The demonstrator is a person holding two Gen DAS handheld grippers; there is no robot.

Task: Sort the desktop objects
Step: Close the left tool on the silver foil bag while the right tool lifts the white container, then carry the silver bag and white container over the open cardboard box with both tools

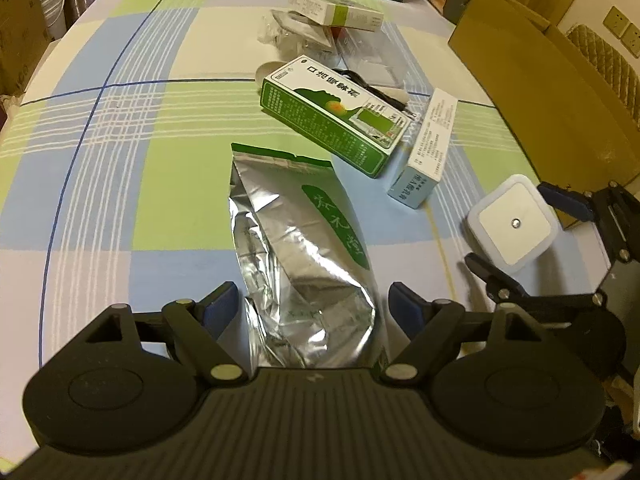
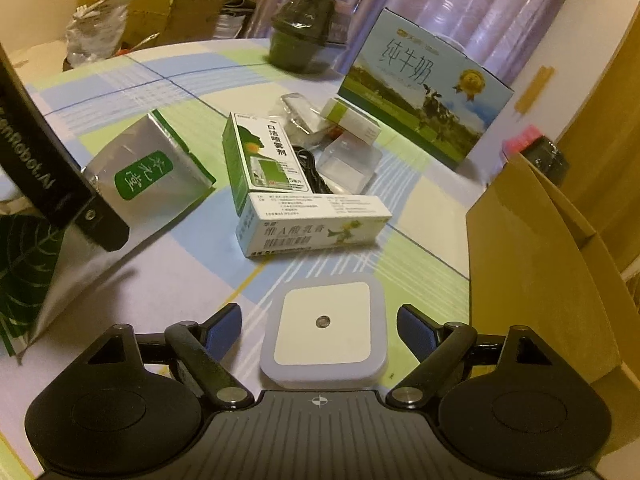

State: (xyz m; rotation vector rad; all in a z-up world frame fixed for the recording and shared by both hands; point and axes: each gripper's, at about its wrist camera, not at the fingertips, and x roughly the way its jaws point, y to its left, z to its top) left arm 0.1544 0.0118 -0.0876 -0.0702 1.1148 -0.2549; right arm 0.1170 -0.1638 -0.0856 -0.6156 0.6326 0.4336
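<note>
Straddling the silver foil pouch (image 1: 304,248), the left gripper (image 1: 314,306) stood wide open, its blue pads either side of the pouch's lower end and neither one touching. Over on the other side, the right gripper (image 2: 320,326) was just as wide, its pads flanking the white square night light (image 2: 325,330) with clear gaps both ways, nothing held.

Count them: one foil pouch with a green label, one night light, and three medicine cartons. In the left wrist view the green-and-white spray box (image 1: 334,114) lay at 12 o'clock from the pouch, the pale blue ointment box (image 1: 426,152) sat at 2 o'clock, and a smaller green-and-white carton (image 1: 334,12) rested farther off at 12 o'clock, on top of crumpled clear plastic packaging (image 1: 288,36).

A black cable (image 2: 310,170) snaked between the spray box and a clear plastic tray (image 2: 348,166) in the right wrist view. One large milk carton (image 2: 424,88) stood upright at 1 o'clock at the far edge of the checked surface (image 1: 120,152), and one dark green pot (image 2: 300,40) sat at 12 o'clock. One open cardboard box (image 2: 532,264) rose at 3 o'clock, just beside the right gripper. Between night light and cartons, the ointment box lay crosswise.
</note>
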